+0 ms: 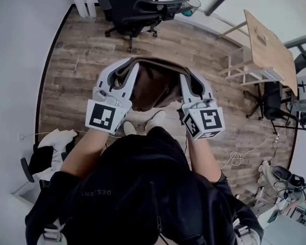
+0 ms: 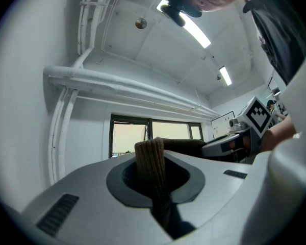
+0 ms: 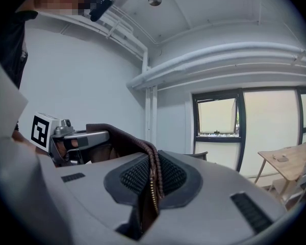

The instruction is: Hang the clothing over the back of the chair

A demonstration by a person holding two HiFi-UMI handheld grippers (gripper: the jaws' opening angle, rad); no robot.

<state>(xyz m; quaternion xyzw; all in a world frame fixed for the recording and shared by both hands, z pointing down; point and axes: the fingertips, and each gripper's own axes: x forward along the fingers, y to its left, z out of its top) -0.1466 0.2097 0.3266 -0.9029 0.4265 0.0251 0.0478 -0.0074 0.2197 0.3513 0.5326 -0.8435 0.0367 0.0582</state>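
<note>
Brown cloth, a zipped jacket (image 1: 152,88), was seen in the head view stretched between the left gripper (image 1: 121,74) and the right gripper (image 1: 189,80). It was held up in the air over the plank floor (image 1: 76,60), just beyond the person's shoes (image 1: 155,120). A black office chair (image 1: 132,6) on castors stood well apart, past the garment, its back not yet covered. The jacket sagged in a slack fold between the two holds, so it was judged light and limp, likely to drape readily over a chair back. A hold at each end of one edge, as shown here, was judged the sound one.

In the left gripper view the jaws were closed narrowly on a ribbed knit band (image 2: 149,160), thick and springy in look, which stood up between the dark pads.

In the right gripper view the jaws were likewise pinched on the jacket's edge, where a brass-coloured zip (image 3: 153,190) ran beside corded ribbing. The smooth teeth were judged a slippery place to grip, the knit a surer one. A pale wooden table (image 3: 290,160) was seen near the window (image 3: 217,116).
</note>
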